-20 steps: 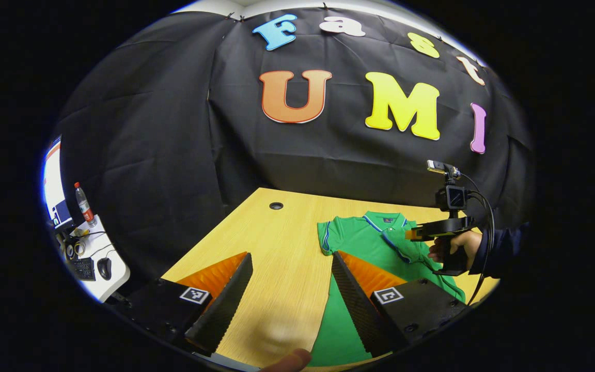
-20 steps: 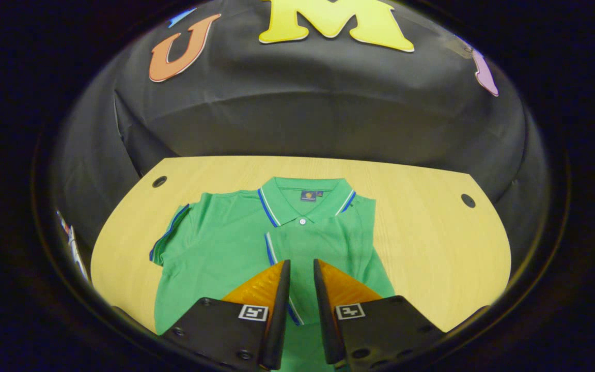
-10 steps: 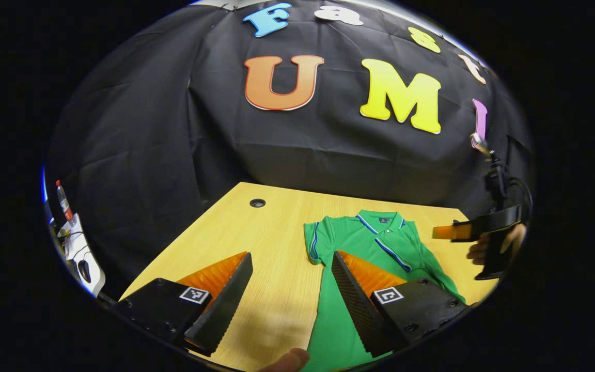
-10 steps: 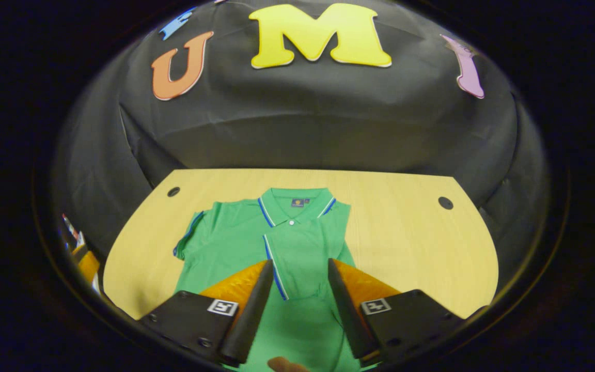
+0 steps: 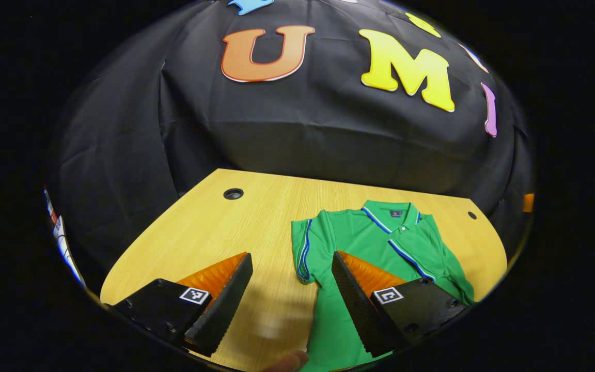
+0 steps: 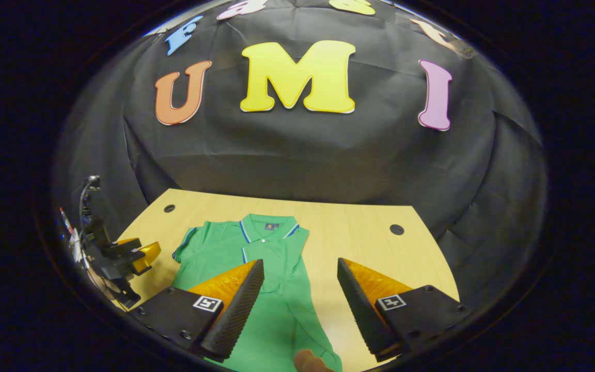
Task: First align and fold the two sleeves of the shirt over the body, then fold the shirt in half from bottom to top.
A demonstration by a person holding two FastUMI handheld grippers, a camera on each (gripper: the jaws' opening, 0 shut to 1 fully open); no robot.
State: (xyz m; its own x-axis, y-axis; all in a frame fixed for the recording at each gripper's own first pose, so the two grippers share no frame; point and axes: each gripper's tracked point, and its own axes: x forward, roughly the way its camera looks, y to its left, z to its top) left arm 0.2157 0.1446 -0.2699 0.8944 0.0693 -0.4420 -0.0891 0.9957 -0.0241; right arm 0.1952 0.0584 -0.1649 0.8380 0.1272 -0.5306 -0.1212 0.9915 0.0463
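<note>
A green polo shirt (image 5: 375, 237) with blue-striped trim lies face up on the wooden table (image 5: 215, 227), collar toward the wall. One sleeve lies folded across the chest (image 6: 271, 258). The other sleeve (image 5: 303, 250) is spread flat to the side. My left gripper (image 5: 292, 264) hovers open over the table's near edge, beside that spread sleeve, with nothing between its fingers. My right gripper (image 6: 300, 269) hangs open above the shirt's lower right edge, also holding nothing. In the right gripper view the left gripper (image 6: 132, 253) appears at the far left, in a hand.
Two round cable holes (image 6: 169, 208) (image 6: 396, 229) sit near the table's back corners. Bare wood lies to the shirt's right (image 6: 370, 248) and left (image 5: 215, 227). A fingertip (image 6: 308, 361) shows at the bottom edge. The black cloth wall stands right behind the table.
My right gripper has opened wide, pulled back from the folded sleeve and drifted right. The left gripper has turned toward the shirt, so the spread sleeve sits closer to its fingers.
</note>
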